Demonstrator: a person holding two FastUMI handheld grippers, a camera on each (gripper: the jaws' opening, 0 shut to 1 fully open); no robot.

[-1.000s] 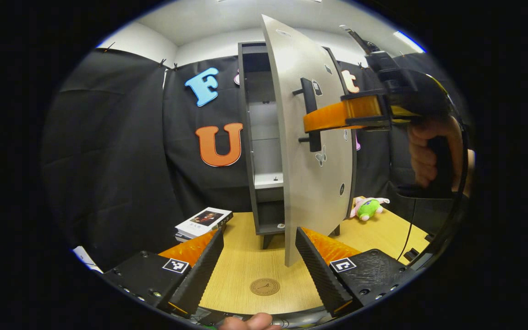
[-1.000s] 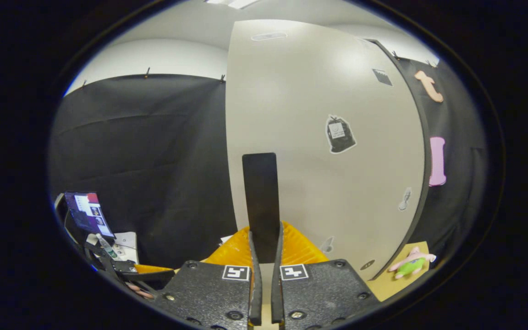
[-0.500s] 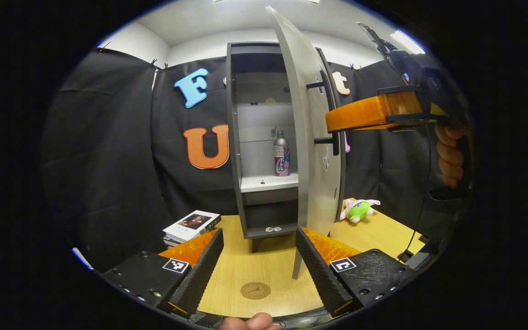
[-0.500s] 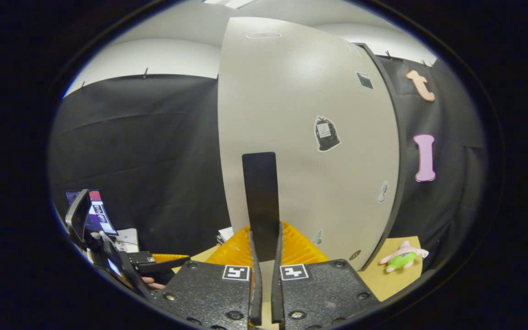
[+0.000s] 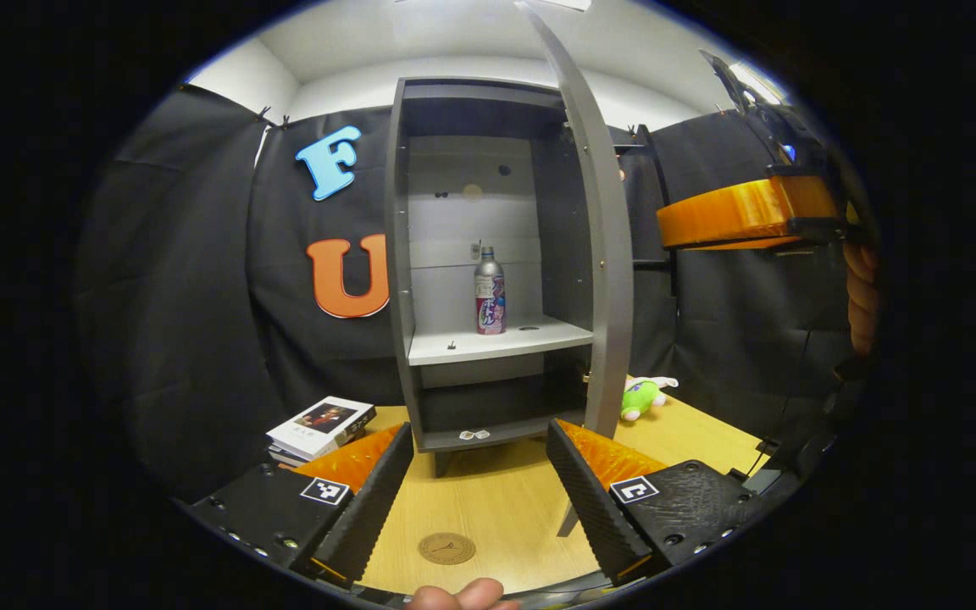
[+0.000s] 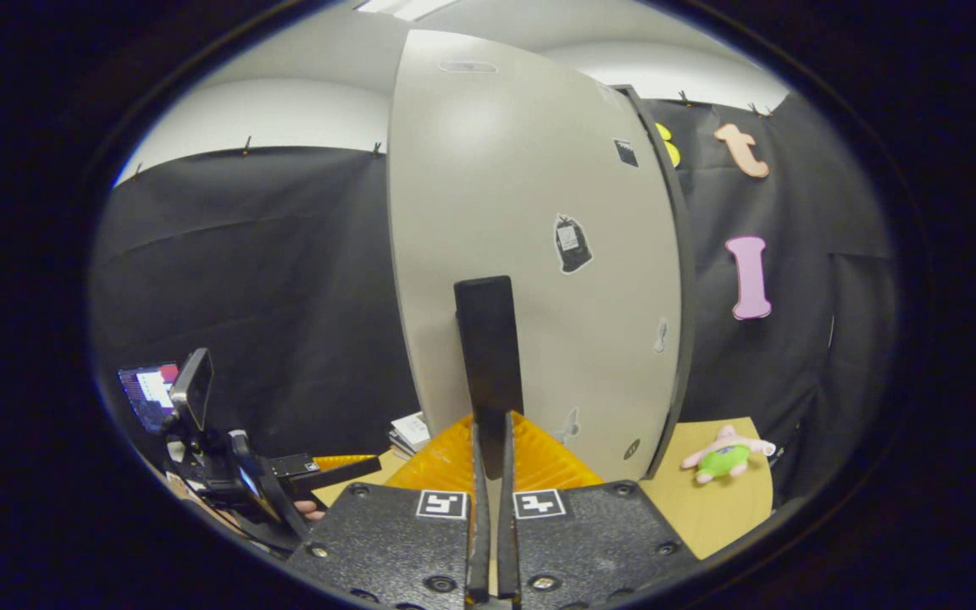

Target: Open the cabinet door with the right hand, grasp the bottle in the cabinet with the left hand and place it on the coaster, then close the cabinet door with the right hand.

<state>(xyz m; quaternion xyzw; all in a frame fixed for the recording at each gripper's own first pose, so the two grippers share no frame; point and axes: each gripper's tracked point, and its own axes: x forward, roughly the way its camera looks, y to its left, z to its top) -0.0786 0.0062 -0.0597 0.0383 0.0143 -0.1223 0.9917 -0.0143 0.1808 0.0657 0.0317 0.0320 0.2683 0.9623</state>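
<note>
Wooden surface (image 5: 496, 508) below the cabinet: right gripper (image 6: 489, 508) clamped on the door handle (image 6: 490, 356), left gripper (image 5: 479, 500) spread wide; bottle (image 5: 489, 292) upright on the shelf (image 5: 488, 346). A released door (image 5: 602, 254) could swing into the reach.

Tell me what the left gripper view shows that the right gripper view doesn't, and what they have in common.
Left gripper view alone: the cabinet's open inside with the bottle upright on its shelf, the coaster on the table, the books, and the open left gripper.
Right gripper view alone: the door's outer face with the right gripper shut on the door handle, and a screen.
Both: the cabinet door, the green plush toy and the table.
</note>
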